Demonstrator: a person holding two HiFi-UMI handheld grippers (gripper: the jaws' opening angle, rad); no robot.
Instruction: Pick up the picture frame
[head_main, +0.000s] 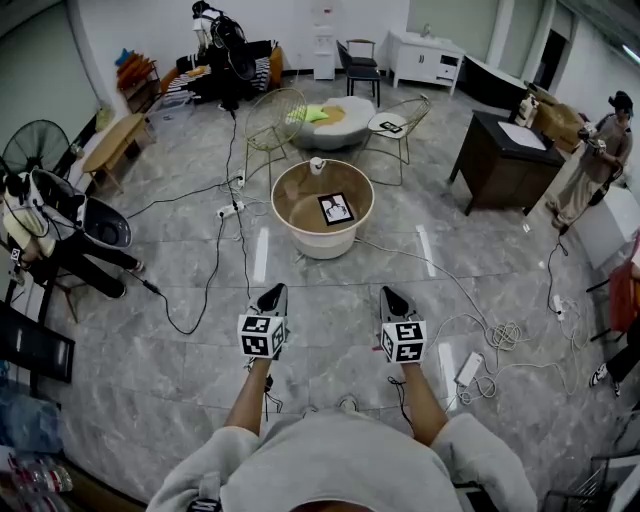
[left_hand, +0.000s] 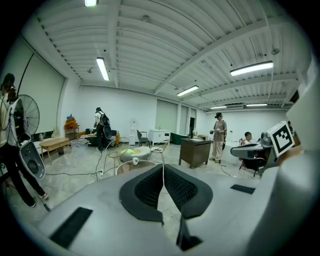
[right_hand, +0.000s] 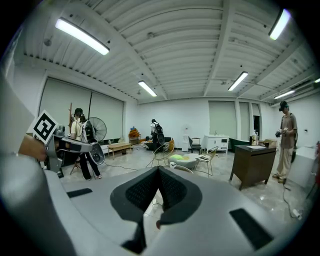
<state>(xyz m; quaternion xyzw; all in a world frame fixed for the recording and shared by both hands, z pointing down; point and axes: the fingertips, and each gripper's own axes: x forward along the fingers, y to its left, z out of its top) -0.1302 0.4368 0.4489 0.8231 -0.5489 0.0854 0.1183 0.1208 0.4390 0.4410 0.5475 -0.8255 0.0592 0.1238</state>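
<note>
The picture frame, black-edged with a pale photo, lies flat on the round cream table in the middle of the room. Both grippers hover above the floor well short of the table, side by side. My left gripper is shut and holds nothing. My right gripper is shut and empty too. In the left gripper view the black pads meet at the tips, and the table's rim shows just beyond them. The right gripper view shows the same closed tips; the frame is not visible there.
Cables and a power strip cross the floor left of the table; more cable coils at right. Two wire chairs and a pouf stand behind it. A dark desk and a person are at right, a fan at left.
</note>
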